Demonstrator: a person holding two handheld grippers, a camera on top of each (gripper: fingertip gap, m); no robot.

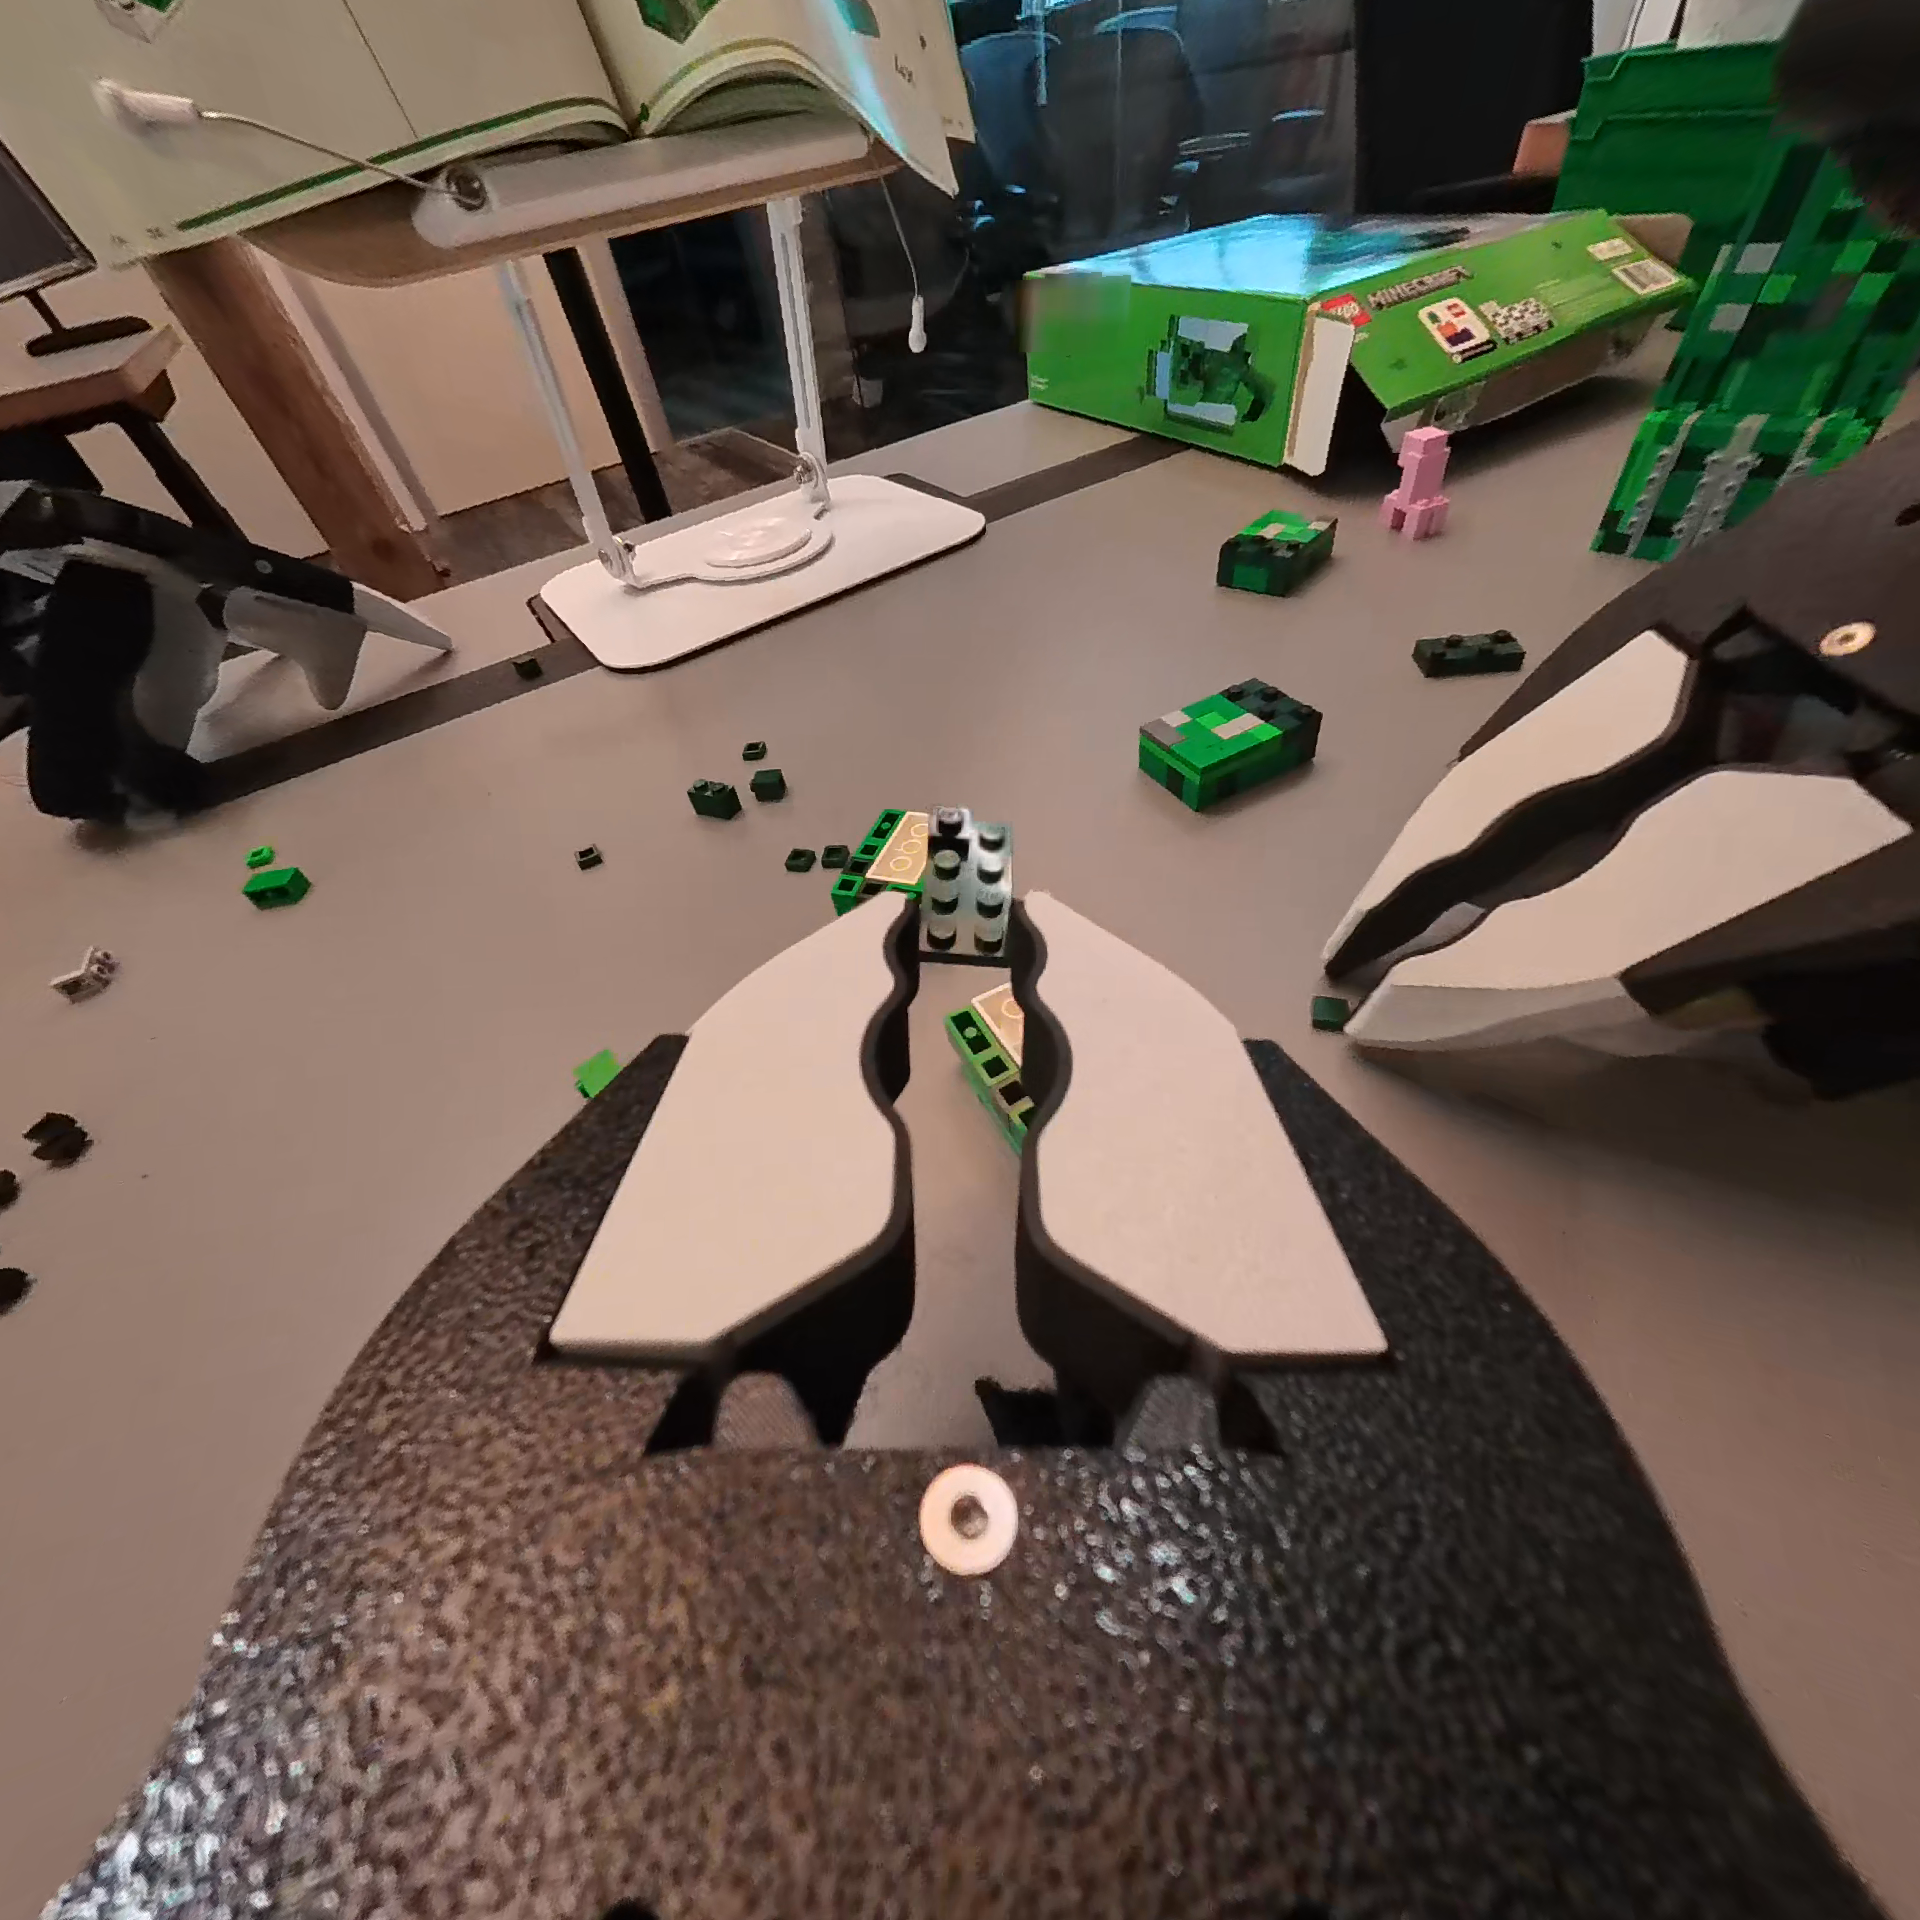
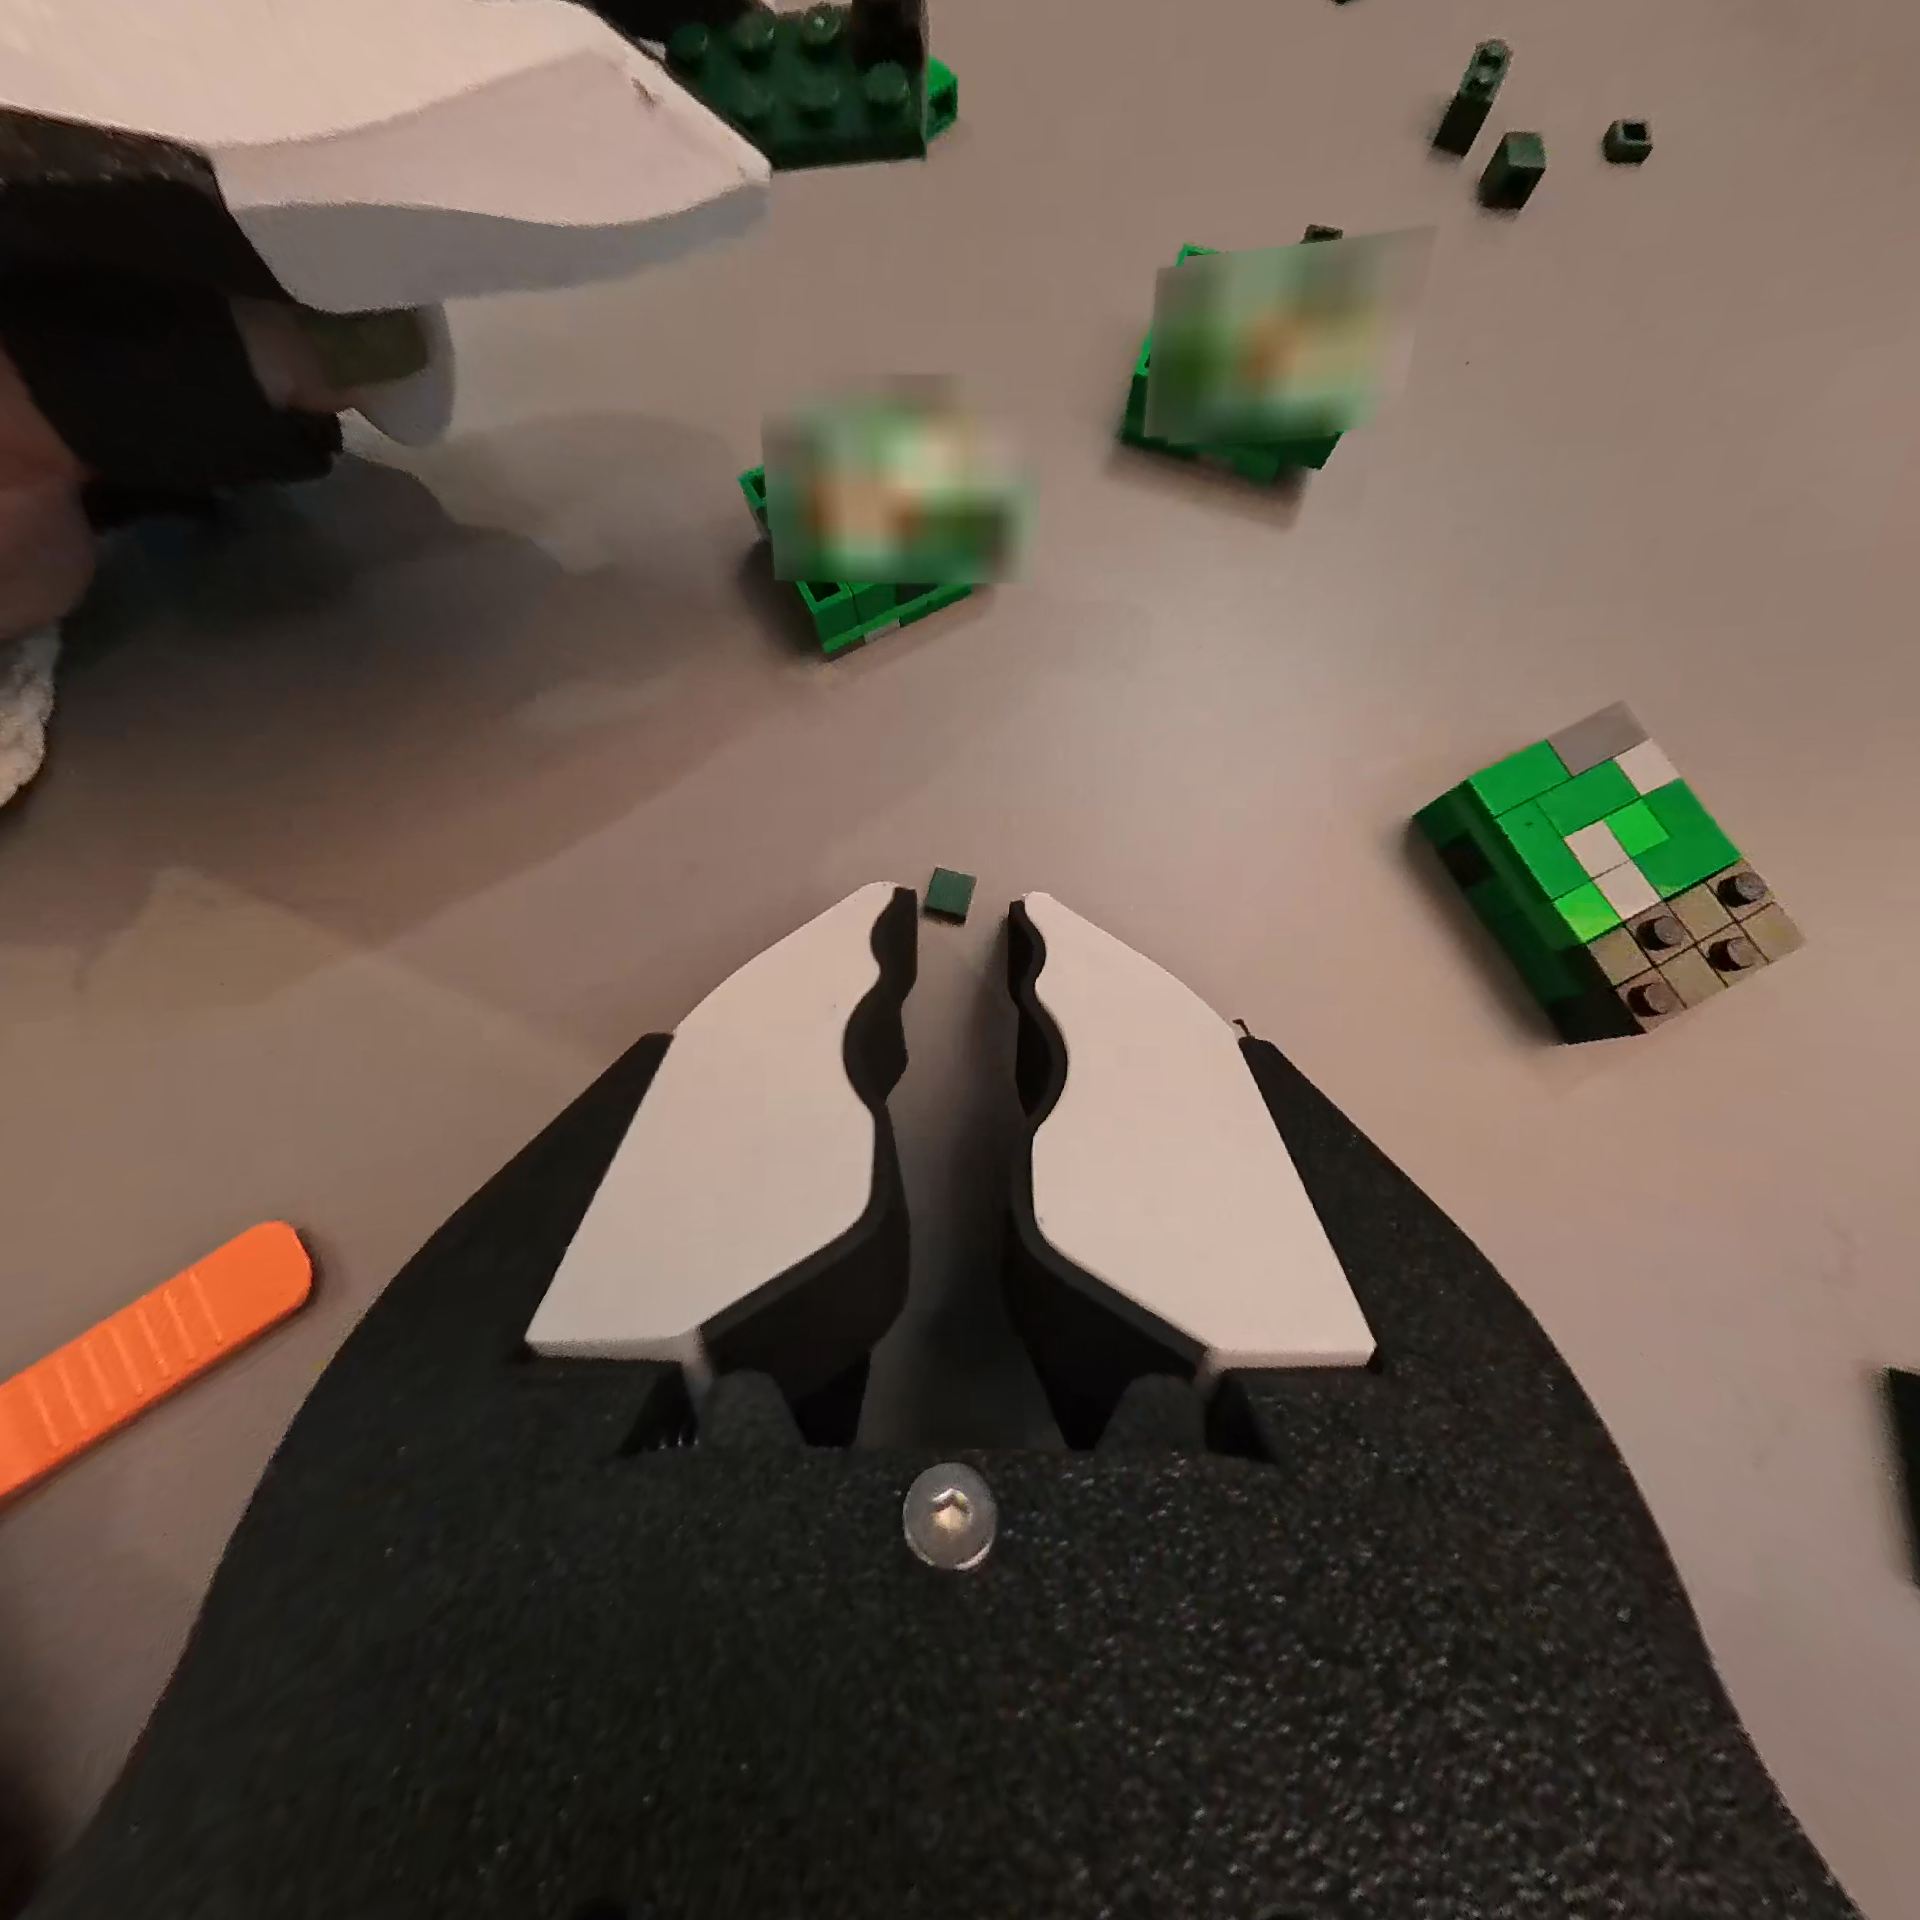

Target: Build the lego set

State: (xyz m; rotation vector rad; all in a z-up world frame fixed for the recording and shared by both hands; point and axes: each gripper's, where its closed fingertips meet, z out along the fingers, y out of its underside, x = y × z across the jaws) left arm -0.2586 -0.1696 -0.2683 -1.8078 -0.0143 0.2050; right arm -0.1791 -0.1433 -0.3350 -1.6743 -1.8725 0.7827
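My left gripper (image 1: 968,912) is shut on a small grey and black studded brick stack (image 1: 966,883) and holds it above the grey table (image 1: 520,1039). Two green and tan sub-assemblies lie under and beyond it (image 1: 891,854) (image 1: 992,1049); they show partly blurred in the right wrist view (image 2: 883,608) (image 2: 1236,452). My right gripper (image 2: 961,899) is open, low over the table, with a small dark green tile (image 2: 951,894) lying between its fingertips, apart from both. It also shows in the left wrist view (image 1: 1340,997), with the tile (image 1: 1328,1011).
A green studded block (image 1: 1226,743) (image 2: 1600,873) lies right of centre. Another green block (image 1: 1276,549), a tall green figure (image 1: 1766,343), a pink figure (image 1: 1415,483), the set box (image 1: 1351,322), a booklet stand (image 1: 758,561), a spare gripper (image 1: 156,644), an orange separator (image 2: 156,1340) and loose small bricks (image 1: 275,883). Some 11 cm of space lies between my two pairs of fingers. The green studded block (image 1: 1226,743) lies around 9 cm away from my right fingertips. The right camera catches it too, in the right wrist view (image 2: 1560,842).
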